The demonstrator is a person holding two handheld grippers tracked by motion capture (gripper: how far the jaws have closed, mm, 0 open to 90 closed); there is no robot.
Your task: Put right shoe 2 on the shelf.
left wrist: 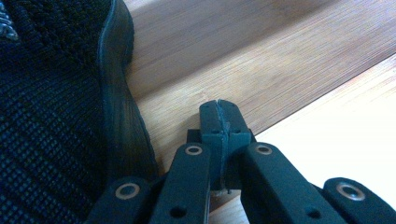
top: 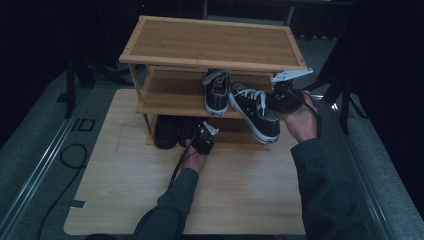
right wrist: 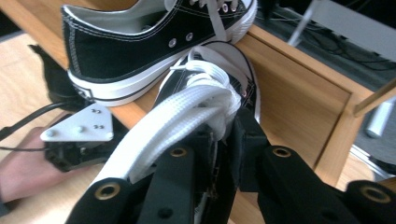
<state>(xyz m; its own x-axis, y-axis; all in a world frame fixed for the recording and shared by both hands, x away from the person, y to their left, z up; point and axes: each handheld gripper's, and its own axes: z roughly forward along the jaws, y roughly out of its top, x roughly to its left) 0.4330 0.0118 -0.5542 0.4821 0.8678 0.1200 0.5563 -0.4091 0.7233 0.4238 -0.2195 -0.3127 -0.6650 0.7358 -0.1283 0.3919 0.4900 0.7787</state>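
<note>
Bamboo rack is standing on the table in the high view, with three shelves. On the middle shelf one black sneaker is sitting, toe outward. A second sneaker is hanging tilted off that shelf's front edge, gripped by the right gripper. On the bottom shelf a dark shoe is lying, and the left gripper is resting just beside it.

Moving to the left gripper view, the left gripper is sitting clenched, its jaws pressed together with nothing between them, over the shelf board. The dark shoe is lying just beside it.

Turning to the right gripper view, the right gripper is grasping the second sneaker at its white laces and tongue. The other sneaker is sitting on the shelf behind it, the two touching.
</note>
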